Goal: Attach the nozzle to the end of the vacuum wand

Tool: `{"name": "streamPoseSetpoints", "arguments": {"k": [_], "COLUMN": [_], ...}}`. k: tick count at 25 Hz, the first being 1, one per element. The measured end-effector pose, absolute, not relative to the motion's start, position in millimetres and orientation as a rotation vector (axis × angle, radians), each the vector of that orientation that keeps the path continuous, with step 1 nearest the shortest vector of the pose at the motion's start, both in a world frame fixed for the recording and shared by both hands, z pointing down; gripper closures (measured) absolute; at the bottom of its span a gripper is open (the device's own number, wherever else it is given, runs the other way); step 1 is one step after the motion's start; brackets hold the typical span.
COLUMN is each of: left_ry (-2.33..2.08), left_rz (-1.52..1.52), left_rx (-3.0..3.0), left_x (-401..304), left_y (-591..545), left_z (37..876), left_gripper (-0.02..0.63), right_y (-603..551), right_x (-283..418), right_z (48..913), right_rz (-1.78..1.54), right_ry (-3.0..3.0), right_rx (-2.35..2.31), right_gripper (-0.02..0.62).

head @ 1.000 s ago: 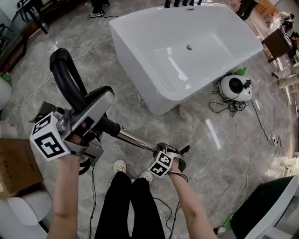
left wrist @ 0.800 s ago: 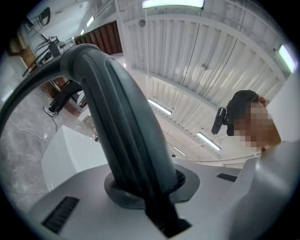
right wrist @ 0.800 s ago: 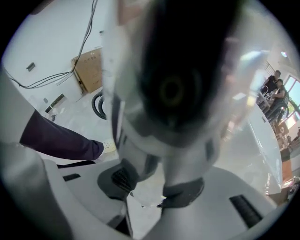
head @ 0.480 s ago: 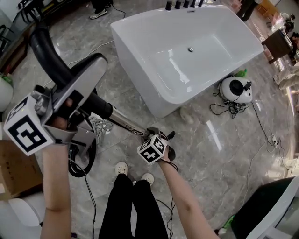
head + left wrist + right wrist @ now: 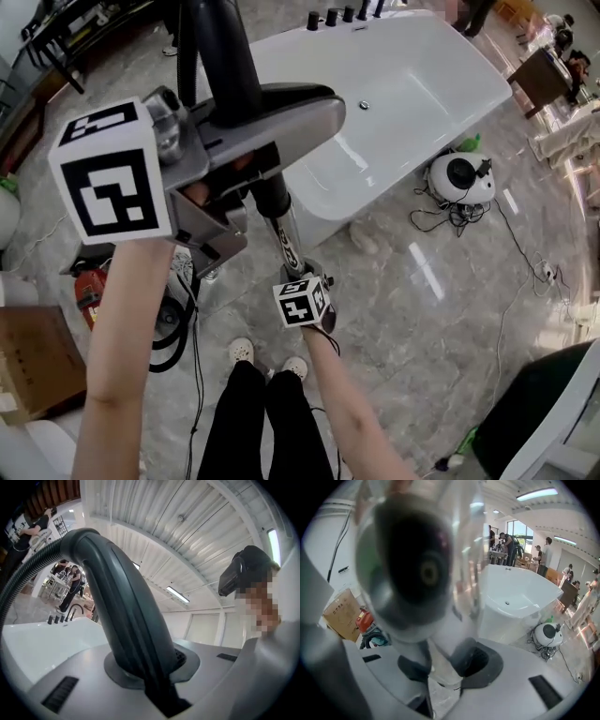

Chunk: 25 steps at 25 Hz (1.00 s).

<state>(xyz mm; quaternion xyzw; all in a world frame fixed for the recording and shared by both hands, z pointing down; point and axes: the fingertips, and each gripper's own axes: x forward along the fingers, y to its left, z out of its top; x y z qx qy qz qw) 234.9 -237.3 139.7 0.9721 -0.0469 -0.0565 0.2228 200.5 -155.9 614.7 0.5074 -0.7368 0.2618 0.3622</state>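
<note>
The vacuum wand has a black curved handle (image 5: 217, 52) and a shiny metal tube (image 5: 286, 239) that runs steeply down in the head view. My left gripper (image 5: 281, 127) is raised close to the camera and shut on the black handle (image 5: 126, 620), which fills the left gripper view between the grey jaws. My right gripper (image 5: 307, 279) sits at the tube's lower end. Its jaws have just been closing, with the tube (image 5: 436, 634) between its pads (image 5: 476, 660). The tube's near end is a dark blurred round shape. I cannot make out the nozzle as a separate part.
A white bathtub (image 5: 422, 84) stands behind the wand. A white round device (image 5: 455, 178) with cables lies to its right. On the floor at left lie a black hose (image 5: 171, 328), a red item (image 5: 89, 286) and a cardboard box (image 5: 33, 361). The person's shoes (image 5: 242, 350) are below.
My left gripper has risen and swung the handle up towards the camera, so the wand now stands much steeper. My right gripper has followed the tube's lower end left.
</note>
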Motion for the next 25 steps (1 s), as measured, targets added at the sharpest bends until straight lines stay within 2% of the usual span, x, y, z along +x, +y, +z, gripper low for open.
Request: {"name": "streamPoseSetpoints", "arguments": {"k": [3, 9, 15, 17, 19, 21, 25], "left_ry": [-0.115, -0.237, -0.408, -0.582, -0.766, -0.889, -0.905], "left_rz": [-0.129, -0.247, -0.149, -0.001, 0.172, 0.297, 0.289], "left_rx": [2.608, 2.597, 2.56, 2.584, 2.616, 2.641, 2.499], "left_x": [242, 246, 266, 261, 249, 234, 201], "left_y": [-231, -258, -284, -299, -311, -314, -299], "left_z": [175, 183, 220, 254, 293, 331, 400], "left_gripper": [0.529, 0.529, 0.521, 0.476, 0.381, 0.26, 0.25], "right_y": [-134, -135, -120, -115, -108, -98, -85], "right_x": [213, 219, 246, 253, 263, 280, 321], "right_z": [636, 647, 665, 675, 690, 710, 741], "right_rz": [0.689, 0.675, 0.814, 0.845, 0.864, 0.883, 0.889], "right_ry": [-1.87, -1.869, -1.765, -1.73, -1.678, -1.606, -1.491], "right_rx": [1.325, 1.213, 1.343, 1.355, 1.355, 1.35, 1.363], "right_gripper": [0.449, 0.448, 0.449, 0.448, 0.449, 0.449, 0.449]}}
